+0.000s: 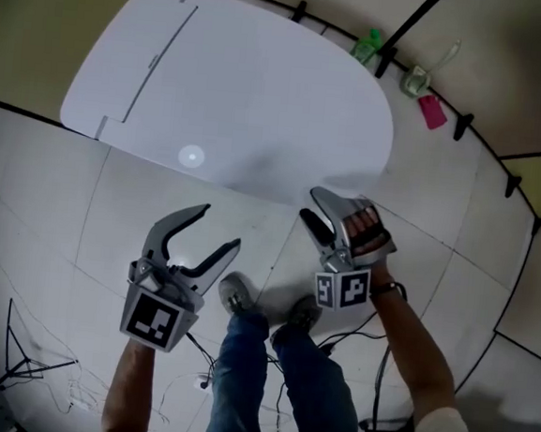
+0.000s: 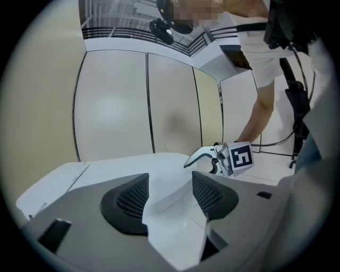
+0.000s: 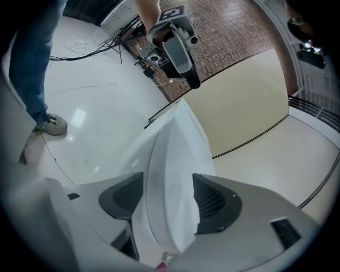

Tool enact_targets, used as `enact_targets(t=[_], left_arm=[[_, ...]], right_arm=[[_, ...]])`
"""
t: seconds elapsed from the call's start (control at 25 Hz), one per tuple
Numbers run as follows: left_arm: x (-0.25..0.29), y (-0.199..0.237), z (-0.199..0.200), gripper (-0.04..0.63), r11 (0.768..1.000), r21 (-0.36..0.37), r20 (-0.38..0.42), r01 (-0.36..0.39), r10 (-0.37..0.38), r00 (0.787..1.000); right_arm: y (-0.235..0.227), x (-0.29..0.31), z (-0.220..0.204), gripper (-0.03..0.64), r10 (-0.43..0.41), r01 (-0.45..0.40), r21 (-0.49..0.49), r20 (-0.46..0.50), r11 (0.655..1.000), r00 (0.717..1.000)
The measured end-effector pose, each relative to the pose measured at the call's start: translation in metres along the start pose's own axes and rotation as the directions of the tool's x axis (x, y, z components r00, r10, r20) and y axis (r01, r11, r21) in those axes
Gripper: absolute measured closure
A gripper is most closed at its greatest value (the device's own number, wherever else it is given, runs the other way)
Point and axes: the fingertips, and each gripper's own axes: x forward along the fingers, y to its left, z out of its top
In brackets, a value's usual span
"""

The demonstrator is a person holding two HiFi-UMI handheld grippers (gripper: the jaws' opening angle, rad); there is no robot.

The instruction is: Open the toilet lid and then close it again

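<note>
The white toilet lid (image 1: 235, 85) lies closed and flat, filling the upper middle of the head view. My left gripper (image 1: 221, 225) hovers open over the floor tiles just in front of the lid, with nothing between its fingers. My right gripper (image 1: 309, 204) is at the lid's front right edge, its jaws apart. In the right gripper view the lid's (image 3: 175, 159) rim runs through the gap of the right gripper (image 3: 167, 204) without the pads pressing on it; the left gripper (image 3: 180, 53) shows beyond. In the left gripper view the lid (image 2: 122, 170) lies ahead of the left gripper (image 2: 170, 196).
A green bottle (image 1: 367, 45), a clear bottle (image 1: 416, 79) and a pink object (image 1: 431, 112) stand by the wall at the back right. The person's shoes (image 1: 237, 295) stand on the white tiles right behind the grippers. Cables (image 1: 354, 340) trail on the floor, and a tripod (image 1: 13, 357) stands at the left.
</note>
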Motion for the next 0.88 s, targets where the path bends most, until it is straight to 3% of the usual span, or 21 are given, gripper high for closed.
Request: enact_targets(t=[0.24, 0.48, 0.6, 0.88], left_arm=[[0.016, -0.006, -0.02, 0.345, 1.0, -0.008, 0.021, 0.014, -0.013, 1.0], [0.019, -0.006, -0.017, 0.345, 0.999, 0.026, 0.013, 0.028, -0.028, 1.0], [0.015, -0.001, -0.017, 0.344, 0.999, 0.032, 0.0, 0.027, -0.027, 1.0], [0.011, 0.005, -0.007, 0.344, 0.996, 0.083, -0.027, 0.013, -0.01, 1.0]], right_arm=[[0.004, 0.013, -0.001, 0.326, -0.023, 0.025, -0.057, 0.029, 0.998, 0.999], [-0.004, 0.015, -0.002, 0.314, 0.006, -0.005, -0.02, 0.017, 1.0, 1.0], [-0.001, 0.013, 0.001, 0.368, 0.023, -0.023, -0.017, 0.003, 1.0, 1.0], [-0.032, -0.009, 0.015, 0.388, 0.007, -0.006, -0.043, 0.017, 0.999, 1.0]])
